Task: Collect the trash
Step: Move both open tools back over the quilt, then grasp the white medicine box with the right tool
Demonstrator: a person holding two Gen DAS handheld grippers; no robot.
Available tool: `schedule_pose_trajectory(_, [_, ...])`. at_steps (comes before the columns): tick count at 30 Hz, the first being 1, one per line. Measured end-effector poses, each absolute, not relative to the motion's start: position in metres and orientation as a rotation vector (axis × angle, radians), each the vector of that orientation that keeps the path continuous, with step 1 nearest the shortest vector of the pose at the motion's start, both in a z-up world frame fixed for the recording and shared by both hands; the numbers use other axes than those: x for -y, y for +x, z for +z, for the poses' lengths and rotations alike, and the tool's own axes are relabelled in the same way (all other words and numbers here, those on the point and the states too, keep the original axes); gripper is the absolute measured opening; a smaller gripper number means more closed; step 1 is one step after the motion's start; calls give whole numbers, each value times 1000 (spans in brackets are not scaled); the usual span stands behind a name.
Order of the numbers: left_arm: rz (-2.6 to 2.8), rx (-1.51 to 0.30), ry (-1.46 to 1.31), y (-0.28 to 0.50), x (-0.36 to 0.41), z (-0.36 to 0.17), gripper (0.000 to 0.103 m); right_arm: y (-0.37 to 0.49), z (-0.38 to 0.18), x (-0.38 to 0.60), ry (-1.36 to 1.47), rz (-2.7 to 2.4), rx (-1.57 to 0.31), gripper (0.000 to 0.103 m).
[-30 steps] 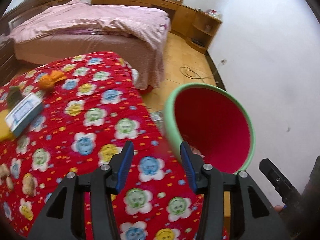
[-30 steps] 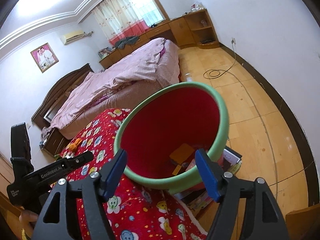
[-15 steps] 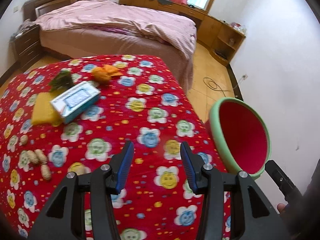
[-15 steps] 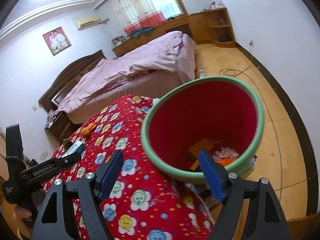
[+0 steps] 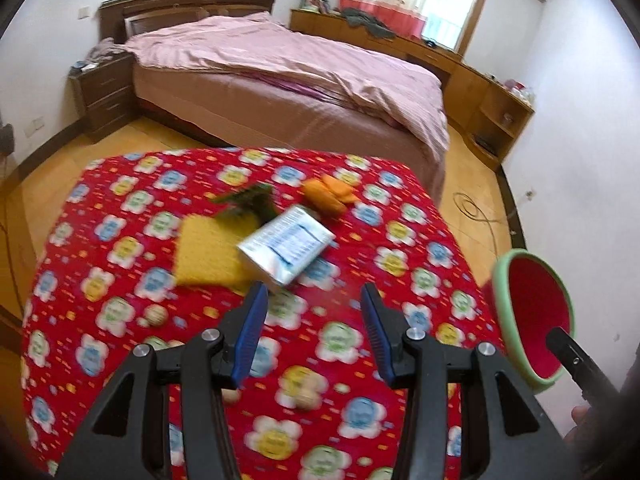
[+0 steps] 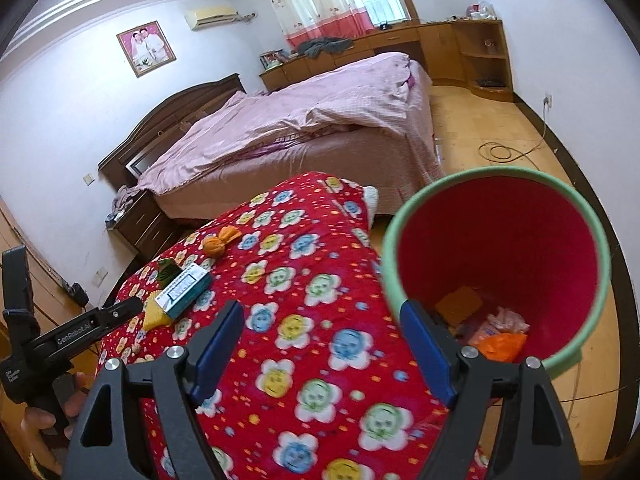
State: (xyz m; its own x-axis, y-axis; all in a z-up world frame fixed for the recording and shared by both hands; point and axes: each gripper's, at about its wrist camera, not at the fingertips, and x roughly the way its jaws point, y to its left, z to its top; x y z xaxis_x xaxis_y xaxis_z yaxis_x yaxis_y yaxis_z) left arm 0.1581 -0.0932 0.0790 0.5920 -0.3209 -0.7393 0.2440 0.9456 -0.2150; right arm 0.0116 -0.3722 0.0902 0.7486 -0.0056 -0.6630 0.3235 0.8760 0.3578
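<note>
A red flowered cloth covers the table [image 5: 120,208]. On it lie a white and teal box [image 5: 286,244], a yellow sponge [image 5: 204,254], a green wrapper [image 5: 244,200], an orange peel [image 5: 326,196] and several nuts [image 5: 156,314]. My left gripper [image 5: 314,330] is open and empty, above the cloth just short of the box. My right gripper [image 6: 322,354] is open and empty over the table's near right corner. The green bin with red inside [image 6: 496,260] stands beside the table and holds trash [image 6: 500,340]. The box [image 6: 184,290] and peel [image 6: 218,242] show far left there.
A bed with pink covers [image 5: 288,76] stands beyond the table. A wooden dresser [image 5: 440,56] and shelves line the far wall. A cable [image 6: 504,152] lies on the wooden floor. The bin [image 5: 532,316] is at the table's right edge.
My left gripper has swung left from the bin toward the items in the table's middle. My right gripper has drawn back and left; the bin now sits to its right.
</note>
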Motion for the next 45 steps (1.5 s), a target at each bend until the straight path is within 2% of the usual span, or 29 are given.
schedule_pose_trajectory(10, [-226,-886,-117,199,39,58,48,61,84,342,492,-146,-763,82])
schedule_pose_trajectory(28, [-117,-887,-182,239,-9,18,48,146,69,265,440,-85,-813,83])
schedule_pose_trajectory(33, [-106,-880,-199,237,-18,17,48,169,58,248,477,-73,-836,91])
schedule_pose_trajectory(45, [-107,-890,-248,235,-28,11,48,218,30,205,467,-83,-921,95])
